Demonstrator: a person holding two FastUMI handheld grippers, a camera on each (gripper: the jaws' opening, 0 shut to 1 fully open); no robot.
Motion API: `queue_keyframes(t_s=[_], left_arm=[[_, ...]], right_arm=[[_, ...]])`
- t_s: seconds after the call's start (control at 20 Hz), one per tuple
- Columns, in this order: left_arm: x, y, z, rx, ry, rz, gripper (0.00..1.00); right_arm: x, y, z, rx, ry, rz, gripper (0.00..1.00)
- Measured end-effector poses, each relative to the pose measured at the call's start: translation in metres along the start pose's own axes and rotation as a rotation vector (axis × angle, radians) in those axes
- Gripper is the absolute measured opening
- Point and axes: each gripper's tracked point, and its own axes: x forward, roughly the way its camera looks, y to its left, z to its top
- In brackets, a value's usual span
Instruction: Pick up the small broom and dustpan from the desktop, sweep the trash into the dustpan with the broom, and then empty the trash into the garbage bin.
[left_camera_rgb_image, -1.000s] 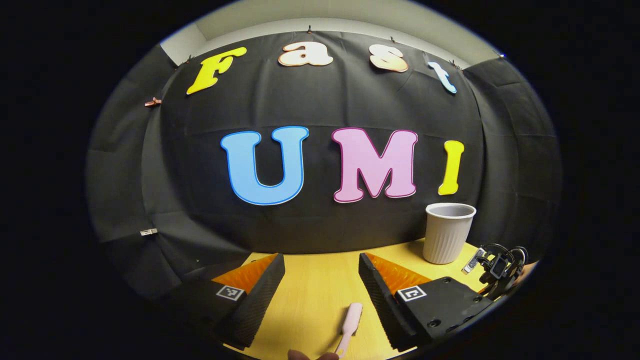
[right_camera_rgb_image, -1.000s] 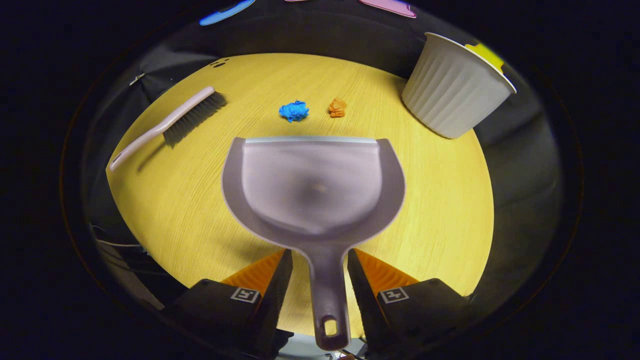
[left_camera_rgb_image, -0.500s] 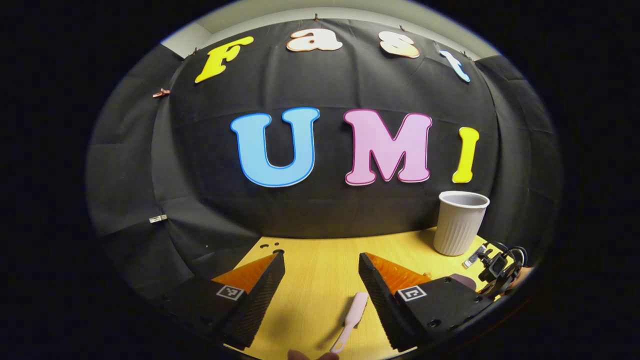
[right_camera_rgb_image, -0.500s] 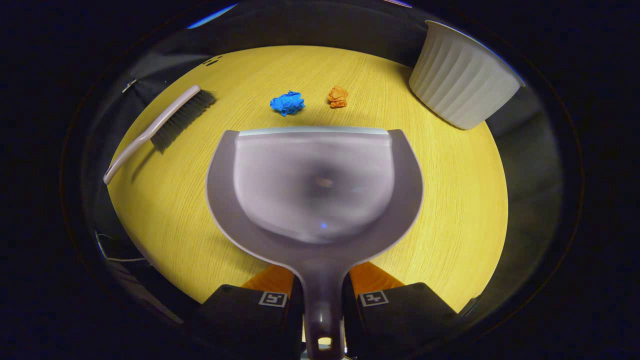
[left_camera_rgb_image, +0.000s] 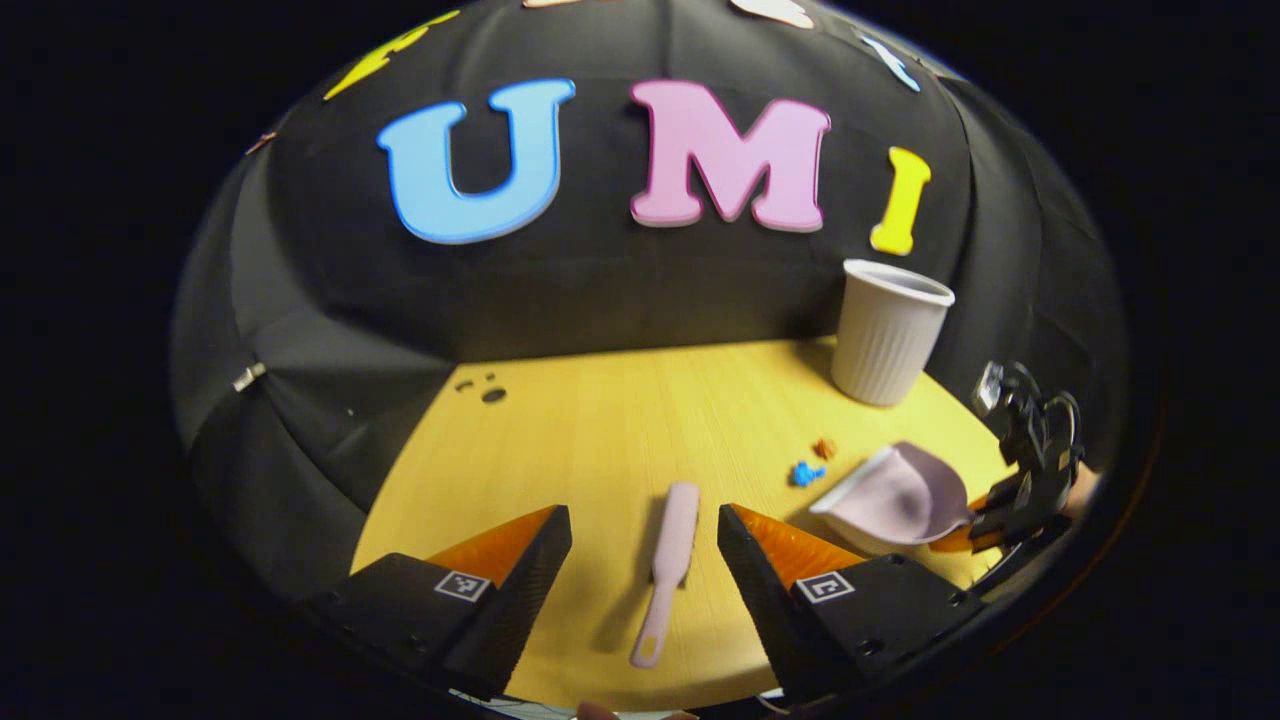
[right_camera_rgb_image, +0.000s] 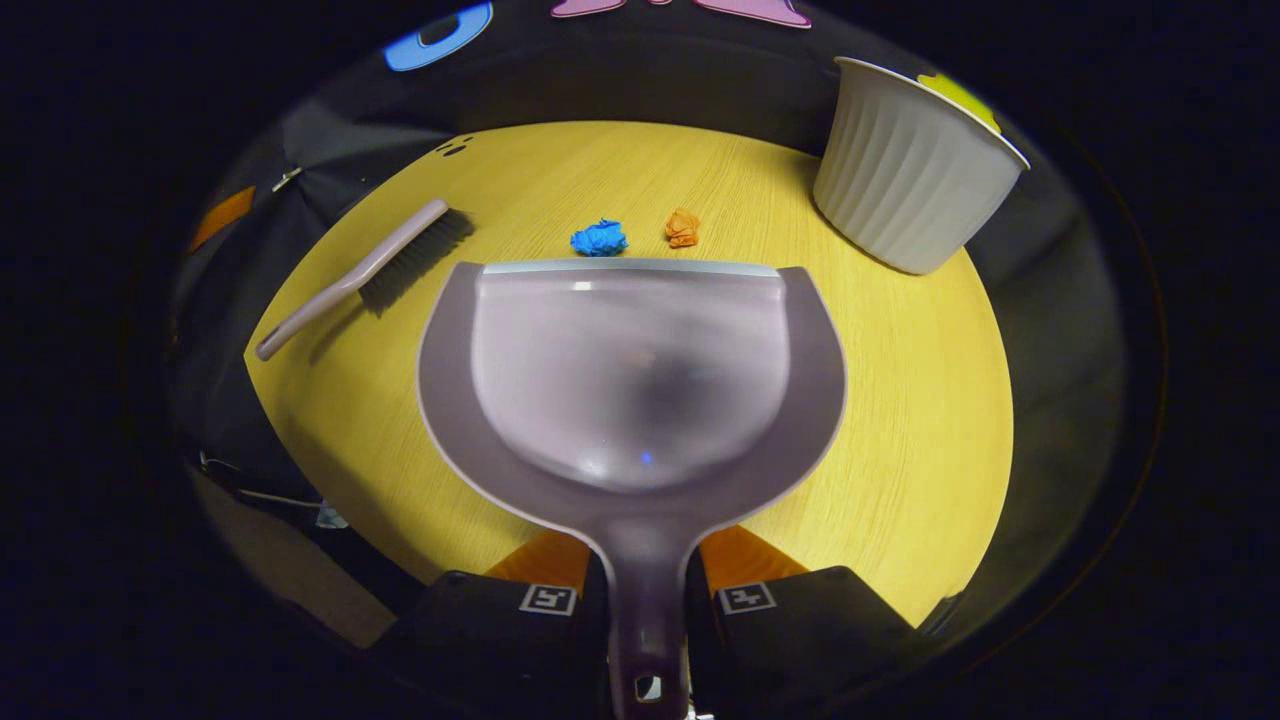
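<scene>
Left gripper view, as I read it from my station:
- My left gripper (left_camera_rgb_image: 645, 525) — fingers spread wide, nothing between them touched; it hangs above the yellow desktop (left_camera_rgb_image: 580, 420).
- Small broom (left_camera_rgb_image: 668, 555) — lies flat on the desktop in the gap between those fingers, handle end toward the camera, apart from both.
- Blue paper scrap (left_camera_rgb_image: 802, 473) and orange paper scrap (left_camera_rgb_image: 823, 448) — side by side on the desktop, just ahead of the dustpan's front lip.
- Dustpan (left_camera_rgb_image: 895, 495) — off to the right, held at the handle by my right gripper (left_camera_rgb_image: 985, 520).
- Garbage bin (left_camera_rgb_image: 888, 330) — ribbed, pale, upright at the far right of the desktop, near the wall cloth.

Right gripper view:
- My right gripper (right_camera_rgb_image: 645, 600) — both fingers pressed against the dustpan's handle, one on each side.
- Dustpan (right_camera_rgb_image: 630, 380) — pan facing away from the camera; I cannot tell whether its lip touches the desktop (right_camera_rgb_image: 900, 420).
- Blue paper scrap (right_camera_rgb_image: 598, 238) — just beyond the lip; orange paper scrap (right_camera_rgb_image: 682, 226) beside it, a little farther off.
- Small broom (right_camera_rgb_image: 360, 275) — lies to the left of the dustpan, bristles toward the far side.
- Garbage bin (right_camera_rgb_image: 905, 170) — at the far right, well apart from the scraps.
</scene>
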Motion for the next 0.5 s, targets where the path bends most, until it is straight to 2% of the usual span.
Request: queue_keyframes(t_s=[0.2, 0.25, 0.35, 0.4, 0.45, 0.5], left_arm=[[0.031, -0.012, -0.056, 0.055, 0.189, -0.053, 0.90], [0.040, -0.012, -0.067, 0.061, 0.230, -0.063, 0.89], [0.055, -0.014, -0.090, 0.057, 0.297, -0.070, 0.87], [0.062, -0.015, -0.098, 0.054, 0.324, -0.070, 0.85], [0.069, -0.015, -0.105, 0.058, 0.350, -0.069, 0.84], [0.075, -0.015, -0.112, 0.064, 0.374, -0.070, 0.83]], right_arm=[[0.009, -0.002, -0.004, -0.033, -0.010, -0.019, 0.36], [0.008, -0.002, -0.004, -0.030, -0.017, -0.020, 0.41], [0.008, -0.002, -0.005, -0.021, -0.023, -0.023, 0.41], [0.007, -0.002, -0.004, -0.016, -0.024, -0.025, 0.36], [0.006, -0.002, -0.004, -0.011, -0.025, -0.025, 0.41], [0.006, -0.002, -0.004, -0.008, -0.027, -0.028, 0.36]])
